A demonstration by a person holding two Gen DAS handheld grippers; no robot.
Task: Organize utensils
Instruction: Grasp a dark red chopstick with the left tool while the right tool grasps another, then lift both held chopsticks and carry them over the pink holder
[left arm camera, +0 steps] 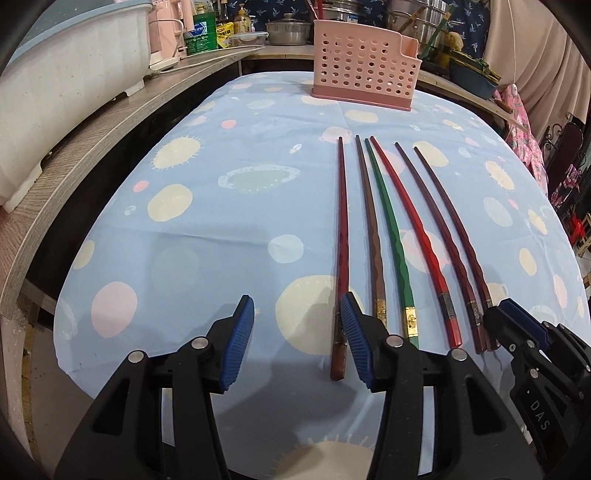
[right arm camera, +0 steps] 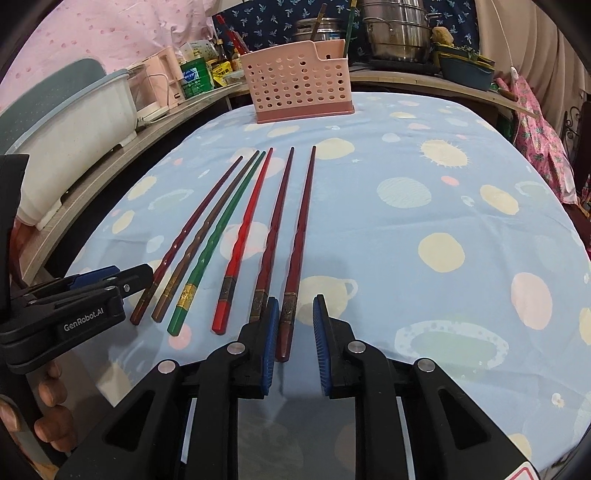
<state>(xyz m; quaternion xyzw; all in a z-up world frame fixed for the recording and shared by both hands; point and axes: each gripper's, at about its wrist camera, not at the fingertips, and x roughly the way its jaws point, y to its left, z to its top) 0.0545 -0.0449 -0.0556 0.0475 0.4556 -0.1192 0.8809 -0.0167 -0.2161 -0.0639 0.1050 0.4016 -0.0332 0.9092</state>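
Several chopsticks lie side by side on the blue dotted tablecloth (left arm camera: pixel 207 229), tips pointing at a pink perforated utensil holder (left arm camera: pixel 364 74) at the far edge, also in the right wrist view (right arm camera: pixel 301 86). My left gripper (left arm camera: pixel 297 314) is open; the leftmost dark red chopstick (left arm camera: pixel 341 236) has its handle end just inside the right finger. My right gripper (right arm camera: pixel 295 314) is open around the handle end of the rightmost dark red chopstick (right arm camera: pixel 301 229), not closed on it. A green chopstick (right arm camera: pixel 218 236) and a bright red one (right arm camera: pixel 245 232) lie between.
A wooden counter (left arm camera: pixel 92 140) runs along the left with a white tub (left arm camera: pixel 70 74), bottles and pots behind. Steel pots (right arm camera: pixel 397 29) and a blue basin (right arm camera: pixel 465 70) stand behind the holder. Pink cloth (right arm camera: pixel 535 122) hangs at the right.
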